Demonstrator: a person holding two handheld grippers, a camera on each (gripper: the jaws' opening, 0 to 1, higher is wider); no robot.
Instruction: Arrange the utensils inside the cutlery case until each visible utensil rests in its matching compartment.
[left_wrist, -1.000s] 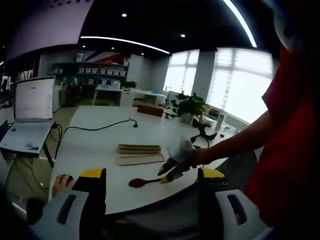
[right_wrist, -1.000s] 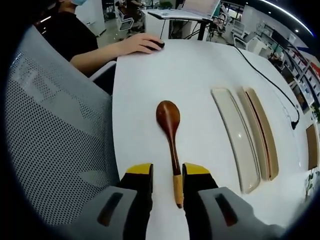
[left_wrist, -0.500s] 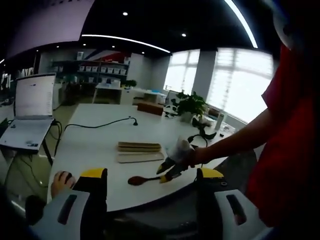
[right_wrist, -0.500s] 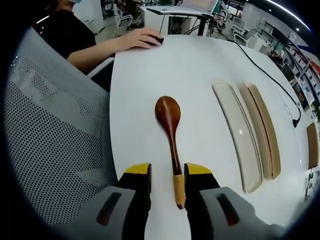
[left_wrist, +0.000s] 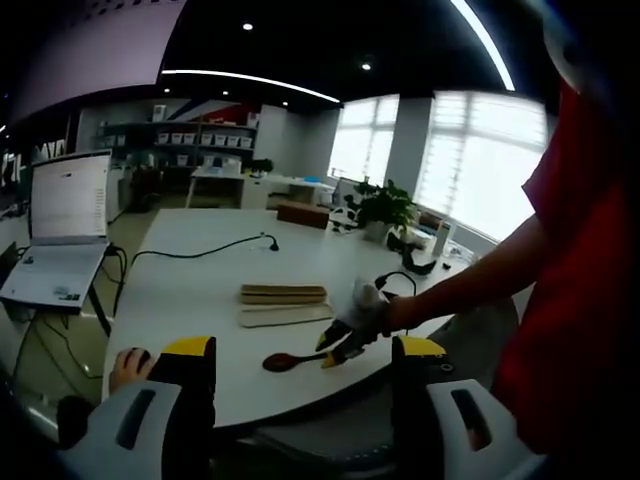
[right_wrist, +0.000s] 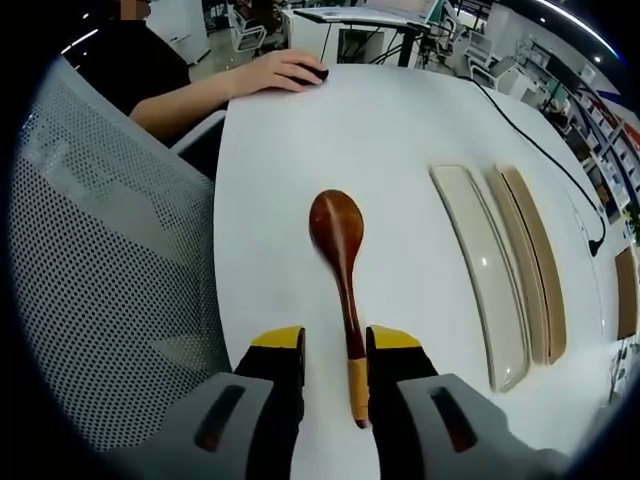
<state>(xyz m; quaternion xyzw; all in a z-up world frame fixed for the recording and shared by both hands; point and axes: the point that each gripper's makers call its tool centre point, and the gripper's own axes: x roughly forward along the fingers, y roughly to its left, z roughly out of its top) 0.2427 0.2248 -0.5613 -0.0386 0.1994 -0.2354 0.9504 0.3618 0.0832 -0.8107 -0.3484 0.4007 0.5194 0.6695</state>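
My right gripper (right_wrist: 334, 352) has its jaws closed in on the pale end of the spoon (right_wrist: 340, 262) handle. The yellow tips press it from both sides, so I read that as clamped. The spoon bowl points away from me over the white table (right_wrist: 400, 130). I cannot tell whether the bowl is resting on the table or is lifted just clear of it. The case (right_wrist: 525, 265) lies to the right of the spoon. It is open, in two long halves side by side: the cream lid (right_wrist: 480, 275) is nearer the spoon, and the tray is touching it on the far side.

My left gripper (left_wrist: 300, 362) hangs well back from the table edge with its jaws wide apart, holding nothing. In its view I see the right gripper (left_wrist: 350, 325) on the spoon (left_wrist: 285, 360) and the case (left_wrist: 282, 303) beyond.

The main risk is my grip. I hold only the very tip of the handle, and the heavy bowl is far out, so a quick swing could make the spoon pivot or slip. The cream lid lies in the way, and a low carry might knock it and shove both halves. I could also set the spoon in the lid rather than the tray. There is a mesh chair (right_wrist: 110, 270) just left of the table edge, and a person's hand (right_wrist: 285, 72) rests on a mouse at the far end. A dropped spoon could slide off that side.
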